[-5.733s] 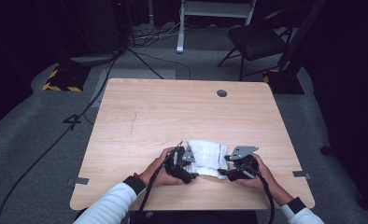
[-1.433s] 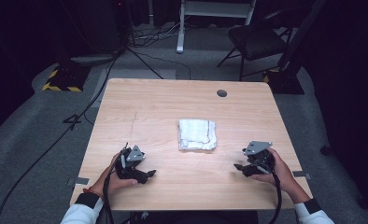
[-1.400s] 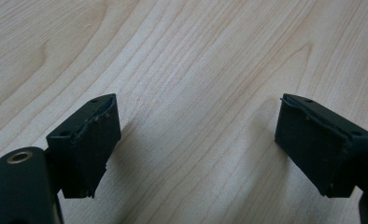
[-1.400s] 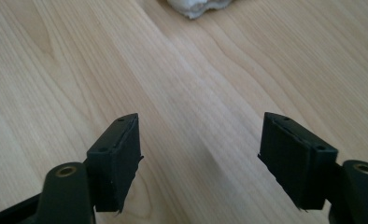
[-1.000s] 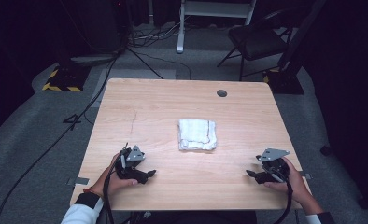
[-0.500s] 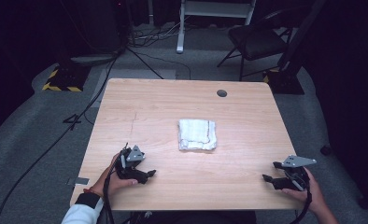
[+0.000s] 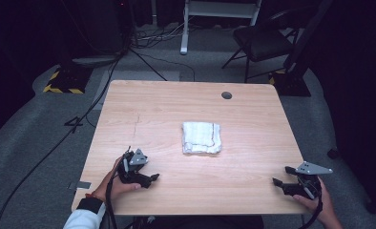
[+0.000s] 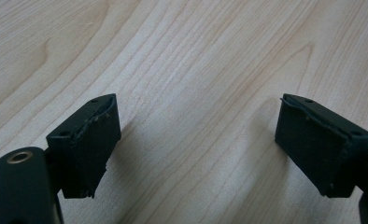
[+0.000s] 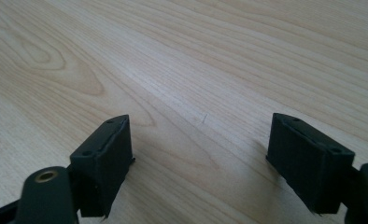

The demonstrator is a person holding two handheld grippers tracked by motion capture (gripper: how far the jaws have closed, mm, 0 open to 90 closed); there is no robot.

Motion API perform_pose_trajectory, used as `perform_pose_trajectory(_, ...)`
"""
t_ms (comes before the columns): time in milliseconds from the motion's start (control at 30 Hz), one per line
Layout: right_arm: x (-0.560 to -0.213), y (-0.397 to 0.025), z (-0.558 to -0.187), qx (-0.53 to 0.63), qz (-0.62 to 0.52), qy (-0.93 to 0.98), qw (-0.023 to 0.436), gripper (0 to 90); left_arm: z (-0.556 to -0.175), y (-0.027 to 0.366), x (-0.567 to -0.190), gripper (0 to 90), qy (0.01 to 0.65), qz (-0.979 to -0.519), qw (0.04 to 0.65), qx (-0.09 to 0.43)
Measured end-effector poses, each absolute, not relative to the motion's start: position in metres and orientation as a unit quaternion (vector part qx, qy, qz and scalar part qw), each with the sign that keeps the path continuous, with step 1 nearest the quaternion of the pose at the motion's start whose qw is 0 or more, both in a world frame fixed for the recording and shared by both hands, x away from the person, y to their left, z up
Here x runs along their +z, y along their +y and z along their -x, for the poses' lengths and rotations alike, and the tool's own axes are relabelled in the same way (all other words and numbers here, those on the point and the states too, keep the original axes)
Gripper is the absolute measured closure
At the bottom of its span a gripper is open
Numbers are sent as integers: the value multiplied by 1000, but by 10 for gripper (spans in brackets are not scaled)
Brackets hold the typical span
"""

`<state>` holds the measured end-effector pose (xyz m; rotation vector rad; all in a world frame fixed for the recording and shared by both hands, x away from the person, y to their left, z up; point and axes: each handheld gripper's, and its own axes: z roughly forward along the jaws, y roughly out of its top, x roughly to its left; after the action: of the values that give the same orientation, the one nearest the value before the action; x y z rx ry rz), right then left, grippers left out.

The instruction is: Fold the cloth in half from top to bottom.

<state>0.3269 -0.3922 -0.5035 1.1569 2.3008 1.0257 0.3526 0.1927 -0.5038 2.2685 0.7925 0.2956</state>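
A light wooden table with a round cable hole stood on grey carpet in a dark room, a black chair behind it. A folded white cloth lay at its centre. The left gripper and the right gripper rested near the front corners, well apart from the cloth, jaws spread wide and empty. No writing was legible.

The right gripper has pulled back, apparently past the table's corner.
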Motion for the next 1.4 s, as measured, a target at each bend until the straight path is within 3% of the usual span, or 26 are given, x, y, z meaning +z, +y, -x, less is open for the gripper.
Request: perform_pose_trajectory(1400,-503,-393,-328,364,-418,812,184,232,-354,192,-504,143,305,-877,352,116)
